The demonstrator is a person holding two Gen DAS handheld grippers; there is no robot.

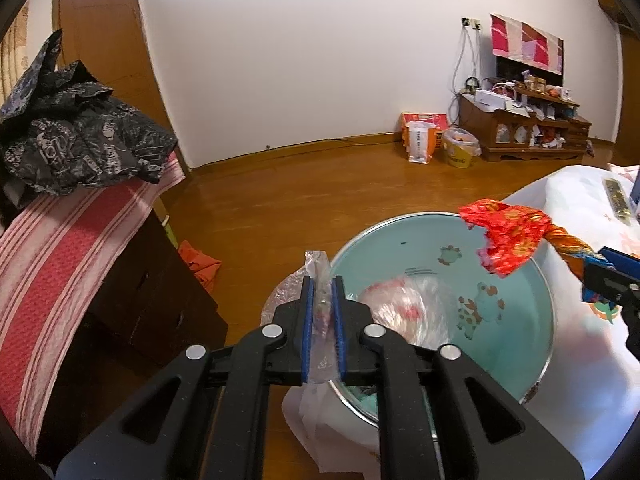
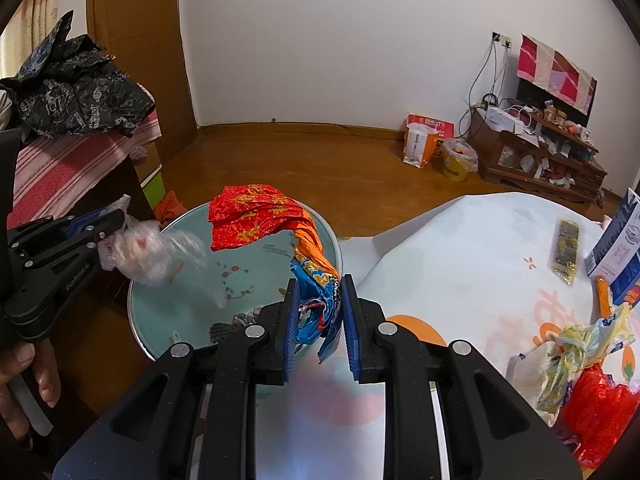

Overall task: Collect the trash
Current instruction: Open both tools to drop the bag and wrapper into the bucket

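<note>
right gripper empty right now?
No. In the right wrist view the right gripper has its fingers closed on a twisted red, orange and blue wrapper hanging over the bin.

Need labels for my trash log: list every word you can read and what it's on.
"GenRobot.ai", faint and uncertain: side of the left gripper.
Unreadable: white lettering on the black cloth.
Too small: print on the blue-and-white carton.
Blurred: print on the yellow tub and the paper bag.

Clear plastic bag (image 2: 156,256) is motion-blurred; red bag (image 2: 600,412) is cut off at the frame edge
</note>
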